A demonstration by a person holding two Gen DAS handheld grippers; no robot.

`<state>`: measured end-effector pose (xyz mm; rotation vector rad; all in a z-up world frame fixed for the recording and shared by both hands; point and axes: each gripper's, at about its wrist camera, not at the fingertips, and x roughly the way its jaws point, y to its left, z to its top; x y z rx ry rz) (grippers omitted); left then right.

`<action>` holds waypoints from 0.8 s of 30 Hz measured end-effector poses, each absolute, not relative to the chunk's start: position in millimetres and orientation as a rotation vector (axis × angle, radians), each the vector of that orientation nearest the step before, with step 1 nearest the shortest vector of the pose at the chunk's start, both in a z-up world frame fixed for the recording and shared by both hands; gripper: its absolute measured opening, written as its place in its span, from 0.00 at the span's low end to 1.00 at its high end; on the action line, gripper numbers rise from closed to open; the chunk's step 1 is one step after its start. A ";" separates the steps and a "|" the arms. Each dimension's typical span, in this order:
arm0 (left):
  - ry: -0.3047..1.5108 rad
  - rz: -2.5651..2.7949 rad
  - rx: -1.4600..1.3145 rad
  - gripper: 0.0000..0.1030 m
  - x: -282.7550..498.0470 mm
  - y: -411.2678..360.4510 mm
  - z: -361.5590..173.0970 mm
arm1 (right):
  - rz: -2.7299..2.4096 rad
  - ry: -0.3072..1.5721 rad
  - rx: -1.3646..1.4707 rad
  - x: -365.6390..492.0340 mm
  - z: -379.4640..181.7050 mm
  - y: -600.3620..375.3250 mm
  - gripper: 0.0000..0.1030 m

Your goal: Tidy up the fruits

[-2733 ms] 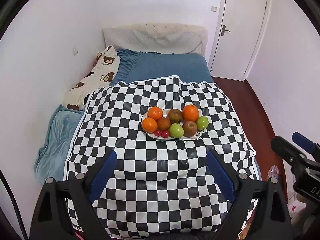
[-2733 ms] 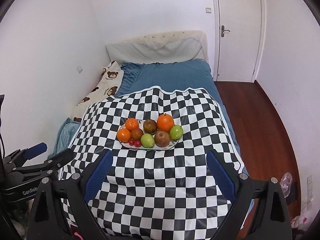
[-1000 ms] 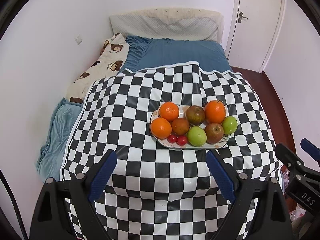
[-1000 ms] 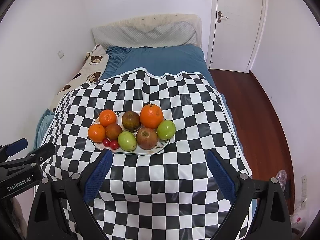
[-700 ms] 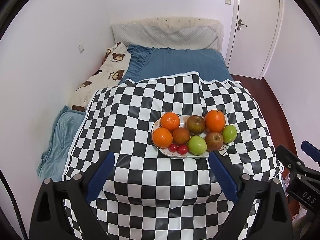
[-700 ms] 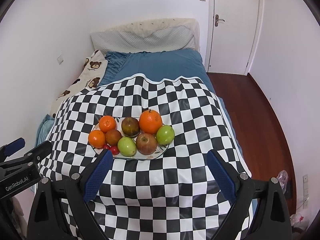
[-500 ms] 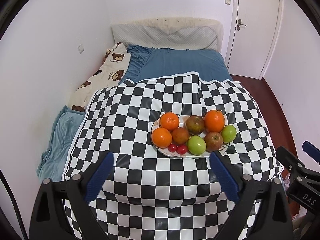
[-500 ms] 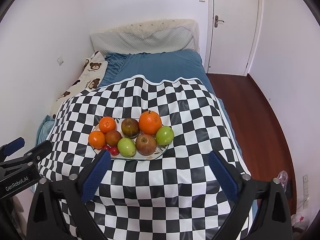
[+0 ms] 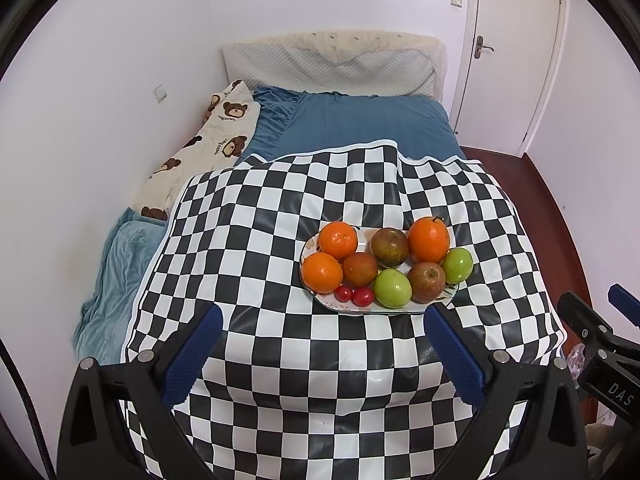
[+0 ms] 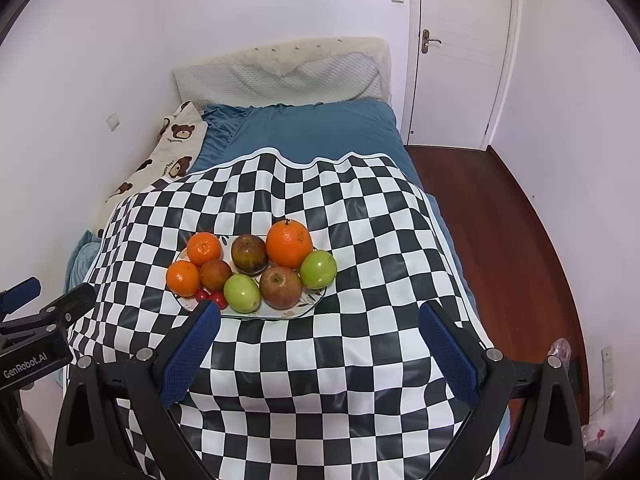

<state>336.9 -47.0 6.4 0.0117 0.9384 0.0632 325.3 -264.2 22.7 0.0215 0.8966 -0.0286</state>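
Observation:
A white oval plate (image 9: 400, 309) (image 10: 298, 309) sits on a black-and-white checkered cloth (image 9: 300, 360) (image 10: 340, 360) on a bed. It holds three oranges (image 9: 428, 239) (image 10: 289, 243), two green apples (image 9: 392, 287) (image 10: 241, 293), reddish-brown apples (image 9: 426, 281) (image 10: 280, 286) and two cherry tomatoes (image 9: 362, 296) (image 10: 218, 298). My left gripper (image 9: 320, 322) is open and empty, held short of the plate. My right gripper (image 10: 318, 320) is open and empty, also short of the plate; its left fingertip (image 10: 208, 312) overlaps the plate's near-left rim in the right wrist view.
Blue bedding (image 9: 360, 124) and a grey pillow (image 9: 332, 66) lie beyond the cloth. A teddy-bear blanket (image 9: 192, 152) lies along the left wall. A white door (image 10: 460, 52) and wooden floor (image 10: 500, 220) are at the right. Each gripper shows at the other view's edge.
Both grippers have drawn closer to the plate, which looks larger and nearer than 2.7 s ago. Both stay open. The fruits have not moved.

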 end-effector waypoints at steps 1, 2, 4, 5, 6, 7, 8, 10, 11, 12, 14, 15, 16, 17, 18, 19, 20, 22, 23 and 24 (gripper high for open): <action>0.937 0.063 0.011 1.00 336.9 -47.0 6.7 | -0.029 0.897 0.020 325.4 22.6 -264.3 0.98; 0.938 0.064 0.010 1.00 336.9 -46.6 6.9 | -0.029 0.897 0.021 325.3 22.6 -264.4 0.98; 0.937 0.063 0.011 1.00 337.0 -47.0 7.0 | -0.030 0.895 0.021 325.1 22.6 -264.6 0.98; 0.937 0.063 0.010 1.00 337.1 -46.6 7.1 | -0.028 0.896 0.021 325.3 22.6 -264.3 0.98; 0.937 0.064 0.009 1.00 337.1 -46.6 7.2 | -0.029 0.896 0.022 325.1 22.6 -264.4 0.98; 0.937 0.063 0.009 1.00 337.1 -46.8 7.4 | -0.029 0.897 0.021 325.4 22.2 -264.8 0.98; 0.937 0.063 0.011 1.00 337.3 -47.1 7.3 | -0.029 0.897 0.022 325.2 22.5 -264.6 0.98; 0.939 0.063 0.009 1.00 336.5 -46.0 7.6 | -0.029 0.897 0.019 325.5 22.5 -264.3 0.98; 0.938 0.061 0.008 1.00 336.6 -46.0 7.3 | -0.030 0.897 0.020 325.4 22.4 -264.7 0.98; 0.940 0.060 0.009 1.00 337.8 -46.8 7.5 | -0.031 0.896 0.022 325.1 22.5 -265.4 0.98; 0.940 0.059 0.012 1.00 338.4 -47.7 7.8 | -0.030 0.897 0.019 325.8 22.4 -264.3 0.98; 0.940 0.060 0.011 1.00 337.7 -46.9 8.0 | -0.029 0.896 0.022 325.0 22.7 -264.5 0.98; 0.939 0.058 0.013 1.00 338.1 -47.9 8.2 | -0.029 0.896 0.022 325.1 22.6 -264.1 0.98; 0.939 0.057 0.017 1.00 339.4 -49.9 8.5 | -0.030 0.895 0.021 324.9 22.6 -264.2 0.98; 0.939 0.055 0.018 1.00 340.3 -51.2 8.5 | -0.029 0.894 0.023 324.6 22.7 -264.3 0.98; 0.939 0.054 0.017 1.00 340.2 -51.4 8.4 | -0.027 0.894 0.024 325.2 23.1 -264.7 0.98; 0.941 0.054 0.017 1.00 340.2 -52.0 8.2 | -0.026 0.893 0.023 325.6 23.3 -264.9 0.98; 0.939 0.054 0.017 1.00 339.9 -53.4 8.6 | -0.024 0.891 0.021 326.7 24.1 -265.1 0.98; 0.939 0.054 0.019 1.00 340.7 -52.8 8.1 | -0.022 0.890 0.021 327.5 24.2 -265.4 0.98; 0.939 0.056 0.019 1.00 340.6 -53.8 7.8 | -0.020 0.890 0.022 328.4 24.3 -266.0 0.98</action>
